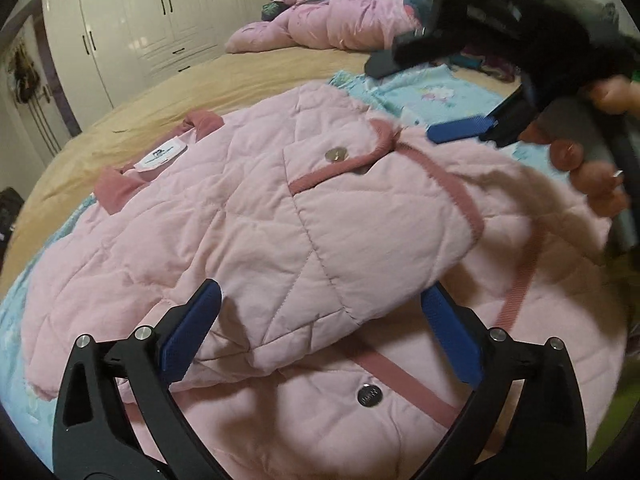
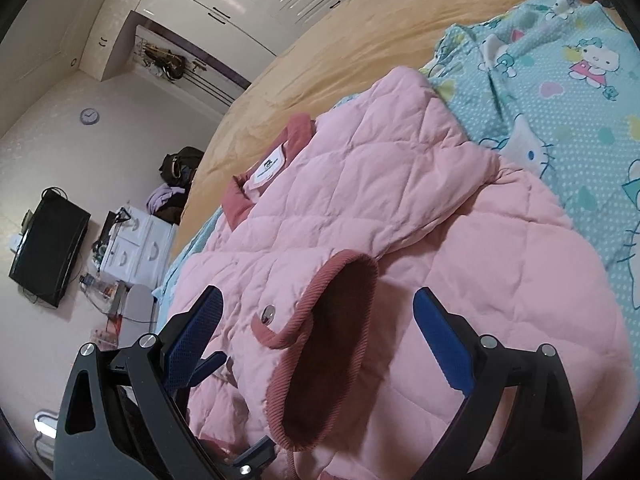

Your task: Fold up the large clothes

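In the left wrist view, a pink quilted jacket (image 1: 280,216) lies spread on a bed (image 1: 192,92), over a pale blue cartoon sheet (image 1: 432,92) that shows at the far right and at the near left edge. The jacket's dusty-rose collar (image 1: 160,152) with a white label (image 1: 162,157) sits to the far left, and one sleeve is folded across the body, a metal snap (image 1: 333,155) near its rose-trimmed cuff. The left hand-held gripper (image 1: 320,332) is released, its blue pads spread wide on either side of the folded sleeve's near edge and not pressing it. At the far right, the right hand-held gripper (image 1: 460,96) hangs just above the jacket's right side, gripped by a hand (image 1: 588,160) whose fingers wrap its handle; one blue pad points left. A second pink padded garment (image 1: 320,28) lies crumpled at the far end of the bed, before white wardrobe doors (image 1: 140,20). In the right wrist view, the same jacket fills the middle, the open rose-lined cuff (image 2: 332,340) lying between the pads of the right hand-held gripper (image 2: 320,336), which is also released and wide apart. The left gripper's blue pad shows at the near left. Past the bed on the left stand a black television (image 2: 48,248) and a white drawer unit (image 2: 136,248), the wardrobe unit behind.
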A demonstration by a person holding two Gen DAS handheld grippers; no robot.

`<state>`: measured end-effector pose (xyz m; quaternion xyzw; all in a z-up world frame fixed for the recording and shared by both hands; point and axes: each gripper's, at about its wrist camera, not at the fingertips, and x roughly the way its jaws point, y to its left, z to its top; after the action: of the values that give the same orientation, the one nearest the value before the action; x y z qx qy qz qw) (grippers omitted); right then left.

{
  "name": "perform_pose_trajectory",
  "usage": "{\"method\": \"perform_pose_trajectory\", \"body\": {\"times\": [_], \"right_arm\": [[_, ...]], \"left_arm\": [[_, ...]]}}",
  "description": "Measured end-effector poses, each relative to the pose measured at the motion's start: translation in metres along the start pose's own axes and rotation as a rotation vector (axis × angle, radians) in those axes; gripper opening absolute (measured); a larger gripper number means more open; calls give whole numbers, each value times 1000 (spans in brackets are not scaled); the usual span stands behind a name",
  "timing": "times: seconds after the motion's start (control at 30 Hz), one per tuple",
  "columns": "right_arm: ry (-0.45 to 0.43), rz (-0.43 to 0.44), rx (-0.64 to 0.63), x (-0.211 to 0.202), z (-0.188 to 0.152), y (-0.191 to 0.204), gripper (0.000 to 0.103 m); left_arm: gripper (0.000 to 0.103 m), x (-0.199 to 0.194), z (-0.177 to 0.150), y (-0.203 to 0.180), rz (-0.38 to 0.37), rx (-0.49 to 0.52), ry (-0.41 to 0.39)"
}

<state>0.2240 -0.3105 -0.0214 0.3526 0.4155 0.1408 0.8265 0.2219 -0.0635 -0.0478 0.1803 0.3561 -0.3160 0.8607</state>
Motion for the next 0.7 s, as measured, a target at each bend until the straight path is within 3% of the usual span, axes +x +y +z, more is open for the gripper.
{"method": "perform_pose_trajectory", "body": {"times": [0.13, 0.23, 0.4, 0.53, 0.63, 0.7], "right_arm": [[11, 44, 14, 4, -2, 2, 95], [23, 54, 8, 10, -4, 5, 92], [61, 56, 27, 28, -9, 6, 81], [61, 9, 51, 37, -9, 3, 72], [63, 1, 80, 44, -9, -3, 66], [63, 2, 80, 48, -8, -5, 59]], "left_arm": [[94, -20, 2, 25, -106, -117, -49], [94, -32, 0, 50, -87, -208, -86], [94, -56, -12, 114, -26, -453, -171], [94, -83, -28, 157, 152, -589, -242], [94, -107, -37, 174, 431, -592, -261], [94, -117, -45, 187, 458, -648, -281]]}}
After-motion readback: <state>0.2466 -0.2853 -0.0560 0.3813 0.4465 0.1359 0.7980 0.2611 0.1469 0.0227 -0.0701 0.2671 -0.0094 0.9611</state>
